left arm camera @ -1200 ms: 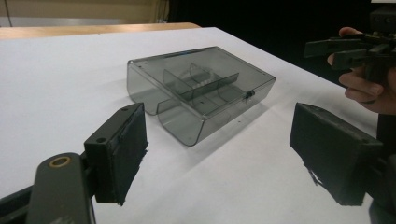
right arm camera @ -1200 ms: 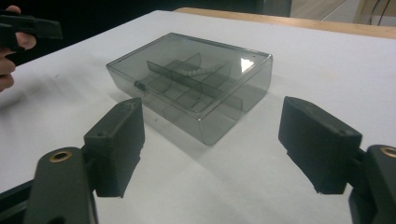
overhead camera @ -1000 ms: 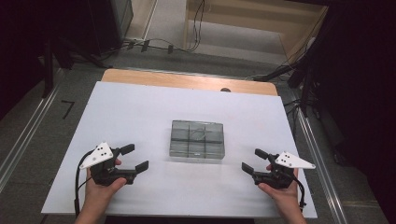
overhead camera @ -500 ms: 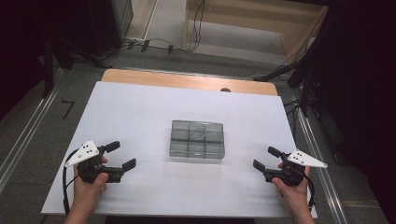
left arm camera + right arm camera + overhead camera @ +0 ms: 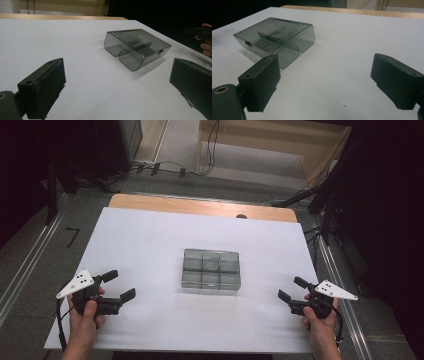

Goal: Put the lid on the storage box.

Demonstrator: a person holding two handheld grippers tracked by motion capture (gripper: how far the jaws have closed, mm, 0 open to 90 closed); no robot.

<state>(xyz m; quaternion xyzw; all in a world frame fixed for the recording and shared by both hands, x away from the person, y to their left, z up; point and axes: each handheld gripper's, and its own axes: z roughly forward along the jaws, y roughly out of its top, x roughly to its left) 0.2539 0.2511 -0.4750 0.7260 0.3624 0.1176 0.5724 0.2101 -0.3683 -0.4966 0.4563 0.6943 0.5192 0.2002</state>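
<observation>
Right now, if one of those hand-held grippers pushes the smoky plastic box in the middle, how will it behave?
The smoky plastic box looks rigid, thin-walled and nearly empty, so probably light. Lying low and flat on the smooth white table, it would likely slide rather than tip. Its glossy rounded edges may be slippery to pinch.

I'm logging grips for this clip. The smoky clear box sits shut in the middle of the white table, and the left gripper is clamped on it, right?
Not quite. The box is in the middle of the table, but the left gripper is not on it: the high view shows it off to the side, jaws open with nothing between them.
</observation>
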